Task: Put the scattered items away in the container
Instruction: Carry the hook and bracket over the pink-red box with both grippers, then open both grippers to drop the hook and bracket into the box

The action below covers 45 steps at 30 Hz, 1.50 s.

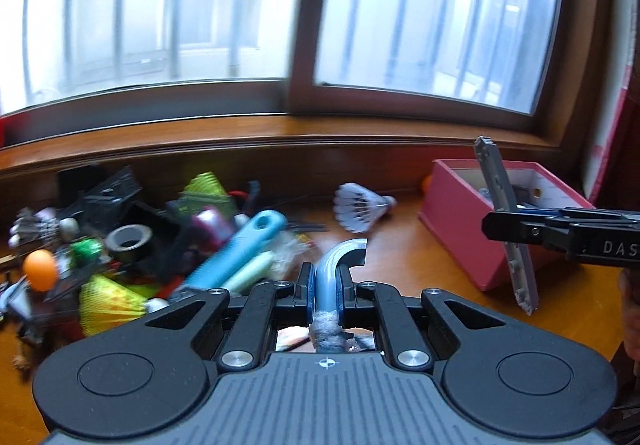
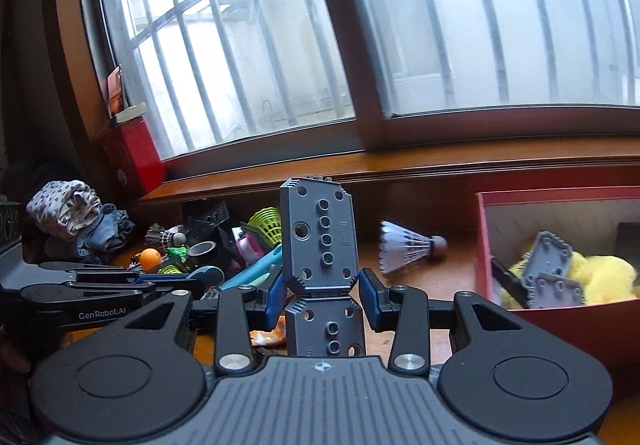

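My left gripper point(image 1: 326, 279) is shut on a light blue curved tube point(image 1: 338, 259), whose hooked end sticks out past the pads. It hovers over the wooden table, between the clutter pile and the red box point(image 1: 460, 233). My right gripper point(image 2: 322, 293) is shut on a grey plastic plate with holes point(image 2: 320, 233), held upright at its narrow waist. In the left wrist view the right gripper point(image 1: 504, 229) holds that grey plate point(image 1: 496, 181) edge-on at the near side of the box. The red box point(image 2: 486, 245) holds another grey plate point(image 2: 548, 269) and a yellow fluffy thing point(image 2: 608, 277).
A white shuttlecock point(image 1: 362, 207) lies between pile and box. The pile point(image 1: 160, 241) at left has a blue handle point(image 1: 240, 253), an orange ball point(image 1: 40, 267), a tape roll point(image 1: 128, 239) and yellow-green shuttlecocks. A cloth bundle point(image 2: 80, 217) sits far left. The window sill point(image 1: 280, 133) runs behind.
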Tool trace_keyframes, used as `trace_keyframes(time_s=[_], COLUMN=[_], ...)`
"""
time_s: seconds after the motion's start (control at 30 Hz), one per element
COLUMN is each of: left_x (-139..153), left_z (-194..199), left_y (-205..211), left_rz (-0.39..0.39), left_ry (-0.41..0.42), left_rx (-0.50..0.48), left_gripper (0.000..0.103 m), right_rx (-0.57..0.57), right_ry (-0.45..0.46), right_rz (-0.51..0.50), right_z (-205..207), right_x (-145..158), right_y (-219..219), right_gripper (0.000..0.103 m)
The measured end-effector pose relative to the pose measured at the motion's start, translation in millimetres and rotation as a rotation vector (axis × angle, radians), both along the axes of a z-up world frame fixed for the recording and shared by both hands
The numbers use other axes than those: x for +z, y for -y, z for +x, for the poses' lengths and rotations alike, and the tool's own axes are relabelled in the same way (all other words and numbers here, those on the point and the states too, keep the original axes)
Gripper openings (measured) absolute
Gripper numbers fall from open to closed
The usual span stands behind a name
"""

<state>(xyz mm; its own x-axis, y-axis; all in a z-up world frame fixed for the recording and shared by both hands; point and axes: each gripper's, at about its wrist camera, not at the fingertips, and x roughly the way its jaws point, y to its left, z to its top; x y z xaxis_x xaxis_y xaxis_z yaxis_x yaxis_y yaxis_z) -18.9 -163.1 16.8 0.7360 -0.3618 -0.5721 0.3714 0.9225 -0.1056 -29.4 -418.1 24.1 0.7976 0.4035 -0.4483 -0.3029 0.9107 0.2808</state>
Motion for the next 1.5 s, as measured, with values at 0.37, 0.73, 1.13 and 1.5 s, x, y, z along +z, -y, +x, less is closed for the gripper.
trace_keyframes(time_s=[0.37, 0.73, 1.13, 1.5], left_x=[19.8, 28.6, 6.7, 6.8], left_z=[16.9, 48.1, 79.9, 72.3], left_y=[103.6, 210.9, 285.2, 276.8], left_rz=[0.007, -0.019, 0.046, 0.043], left_ry=[0.059, 0.071, 0.022, 0.008], left_rx=[-0.138, -0.213, -0.233, -0.173], left_gripper=[0.012, 0.012, 0.020, 0.073], right_rx=[-0.098, -0.186, -0.269, -0.317], right_ry=[0.004, 0.038, 0.011, -0.015], right_rz=[0.019, 0.032, -0.013, -0.022], right_z=[-1.4, 18.6, 55.1, 58.6], right_x=[2.6, 0.6, -18.9, -24.4], right_y=[89.0, 192.6, 251.4, 252.0], right_gripper=[0.042, 0.042, 0.042, 0.065])
